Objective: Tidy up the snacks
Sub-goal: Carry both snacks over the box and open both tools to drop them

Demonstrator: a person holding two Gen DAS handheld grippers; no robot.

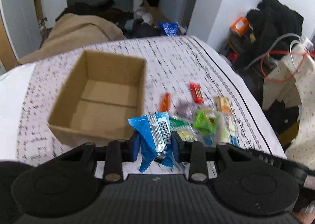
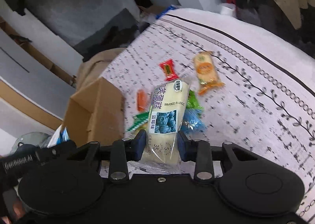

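Observation:
My left gripper [image 1: 154, 146] is shut on a blue foil snack packet [image 1: 152, 135], held above the table just right of an open, empty cardboard box [image 1: 98, 94]. My right gripper [image 2: 161, 145] is shut on a white blueberry cake pack [image 2: 167, 113], lifted over the snack pile. The box [image 2: 94, 109] shows at the left of the right wrist view. Loose snacks lie on the patterned cloth: a red packet [image 1: 196, 93] [image 2: 168, 69], an orange one [image 1: 165, 101] [image 2: 141, 99], a yellow-orange biscuit pack [image 2: 206, 71], and green wrappers [image 1: 202, 122].
The table is covered by a white patterned cloth [image 2: 256, 105], its edge dropping off at the right. Beyond it stand a chair piled with black clothing [image 1: 275, 21] and cables, a beige blanket [image 1: 74, 32], and floor clutter with a blue bag [image 1: 169, 28].

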